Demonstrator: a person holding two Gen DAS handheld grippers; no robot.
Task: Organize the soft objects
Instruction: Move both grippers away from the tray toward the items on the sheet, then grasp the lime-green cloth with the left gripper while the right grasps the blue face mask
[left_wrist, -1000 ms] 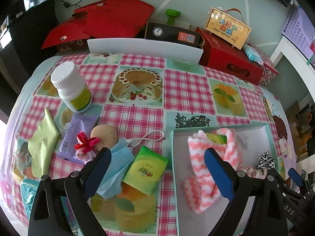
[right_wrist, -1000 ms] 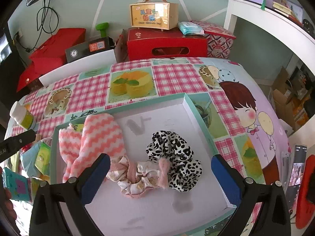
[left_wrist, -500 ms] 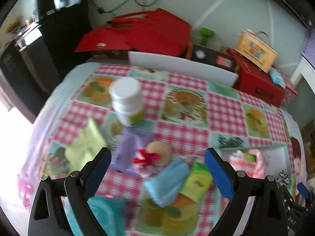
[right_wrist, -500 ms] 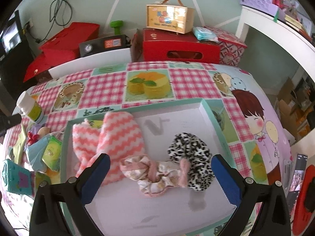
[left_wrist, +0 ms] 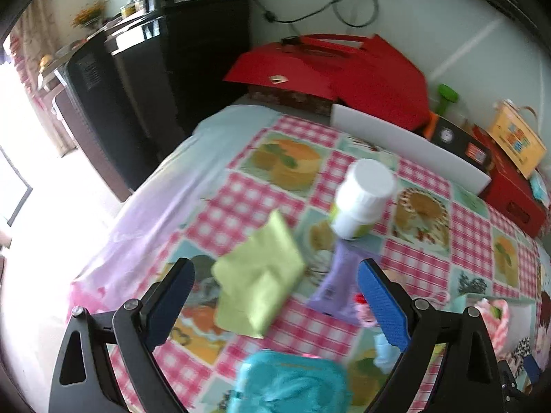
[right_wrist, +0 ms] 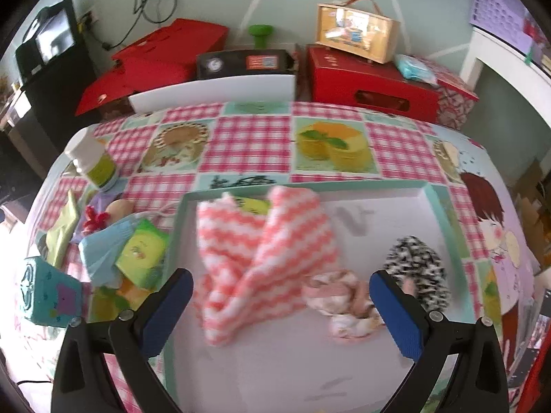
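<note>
the left gripper point(left_wrist: 275, 301) hangs above the left end of the checked tablecloth point(left_wrist: 261, 196), its 2 blue-padded fingers point(left_wrist: 168, 304) spread wide with nothing between them. framed in that gap, lying flat on the cloth, is a folded light-green cloth point(left_wrist: 260, 282), a little nearer the left finger. just beside the right finger lies a purple packet point(left_wrist: 339, 282), and beyond it stands a white bottle point(left_wrist: 361, 203) with a white cap, upright. a teal box point(left_wrist: 292, 383) sits at the lower edge of this view, below the fingers. the view is blurred, so finer detail cannot be told.

the right gripper point(right_wrist: 280, 309) hovers over the white tray point(right_wrist: 344, 371) with a teal rim, its fingers also wide apart and empty. between them, in the tray, lies a pink-and-white striped knit piece point(right_wrist: 265, 254), reaching from the far rim toward the left finger. a pale pink floral scrunchie point(right_wrist: 344, 301) lies just beside the right finger, touching the knit piece on 1 side and a black-and-white leopard scrunchie point(right_wrist: 418, 268) on the other.

left of the tray, on the cloth, lie a light-blue face mask point(right_wrist: 103, 254) with a green tissue pack point(right_wrist: 143, 253) on top of it, and a red bow point(right_wrist: 94, 220) next to a beige round pad point(right_wrist: 118, 208). red boxes point(right_wrist: 372, 79) stand behind the table against the wall.
</note>
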